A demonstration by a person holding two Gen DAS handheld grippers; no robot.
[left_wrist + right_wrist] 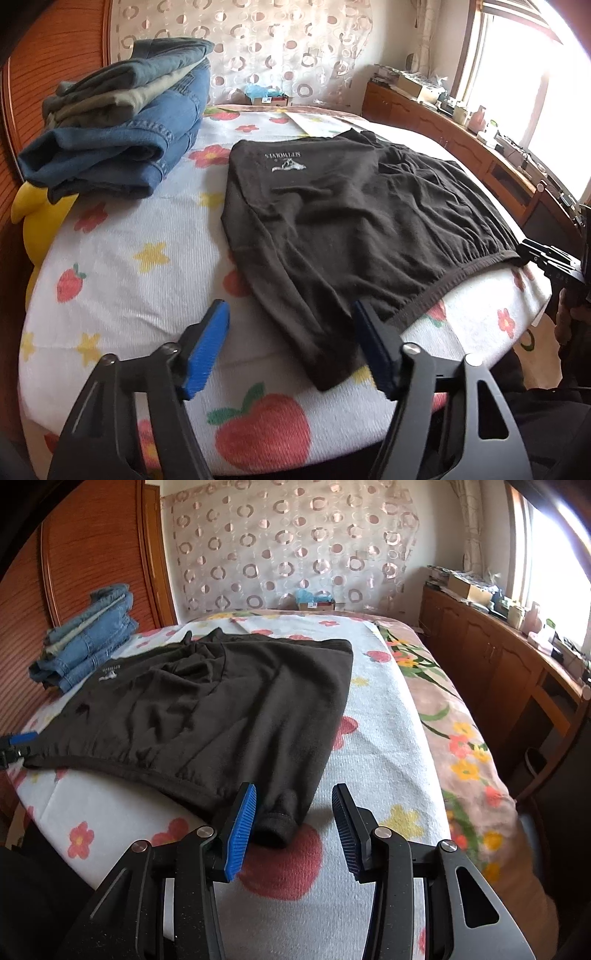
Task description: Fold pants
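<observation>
Dark brown pants (343,221) lie folded over on the white fruit-print bed cover (122,295), a white logo facing up; they also show in the right wrist view (207,709). My left gripper (290,332) is open and empty, its blue pads on either side of the pants' near corner, just above the cover. My right gripper (293,812) is open and empty, with a leg cuff (277,823) lying between its pads. The right gripper also shows at the right edge of the left wrist view (546,258), beside the waistband.
A stack of folded jeans and other pants (122,122) sits at the far left by the wooden headboard (55,55). A yellow plush toy (40,221) lies at the left bed edge. A wooden cabinet (498,653) with clutter runs under the window on the right.
</observation>
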